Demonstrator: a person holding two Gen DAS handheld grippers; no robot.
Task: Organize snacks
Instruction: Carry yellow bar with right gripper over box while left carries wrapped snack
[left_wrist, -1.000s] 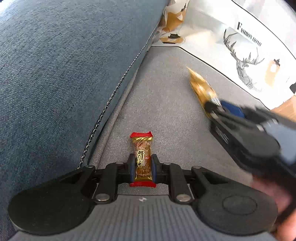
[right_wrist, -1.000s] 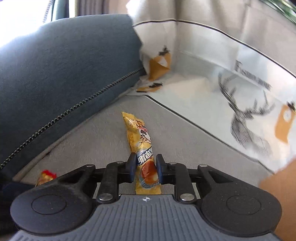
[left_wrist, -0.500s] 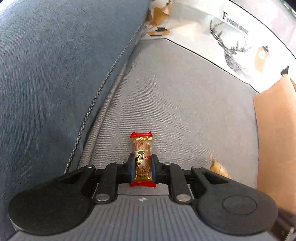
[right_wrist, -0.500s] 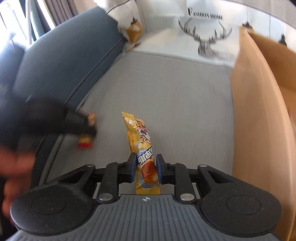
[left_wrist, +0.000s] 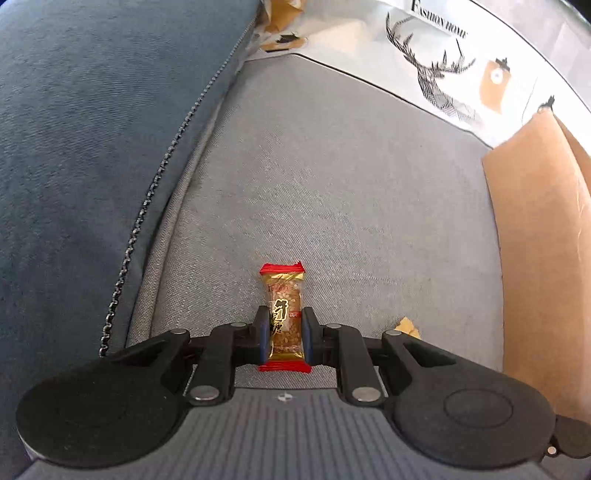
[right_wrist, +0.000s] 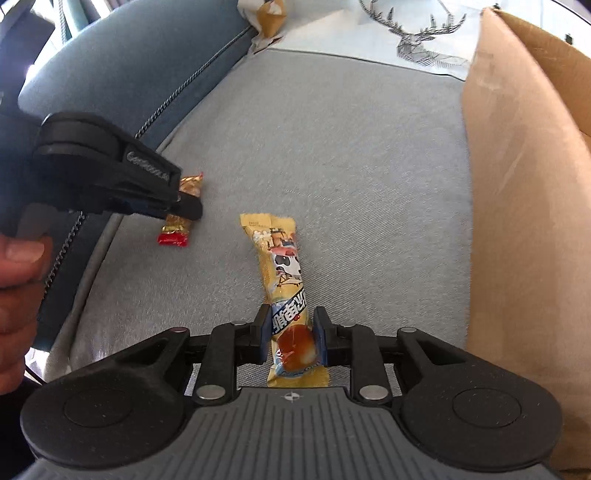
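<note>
Left tool (left_wrist: 282, 341): closed on the small candy (left_wrist: 283, 315), blue pads pressed to both long sides of the wrapper; the pack points straight forward, held above the seat.
Small candy: short, flat, clear-fronted wrapper with gold foil and red crimped ends, a brown nutty block visible inside; from the right wrist view it sits in the left tool (right_wrist: 184, 206), lifted off the cushion.
Right tool (right_wrist: 290, 336): closed on the long snack (right_wrist: 284, 291) near its lower end, pads squeezing the wrapper's sides.
Long snack: narrow yellow plastic sleeve, glossy, slightly bent, printed with a cow cartoon and blue lettering; most of its length sticks out ahead of the fingers, above the seat.
Left hand (right_wrist: 16, 291): bare fingers wrapped round the left tool's handle at the frame edge.
Seat cushion (left_wrist: 332, 177): light grey woven fabric, flat.
Backrest (left_wrist: 85, 122): darker blue fabric, rounded, with a metal zip along its lower seam.
Cardboard box (right_wrist: 517, 206): plain brown, upright wall to the right on the seat; its inside is hidden.
Pillow (left_wrist: 443, 62): white, smooth, with a line-drawn stag and black lettering, at the far end of the seat.
</note>
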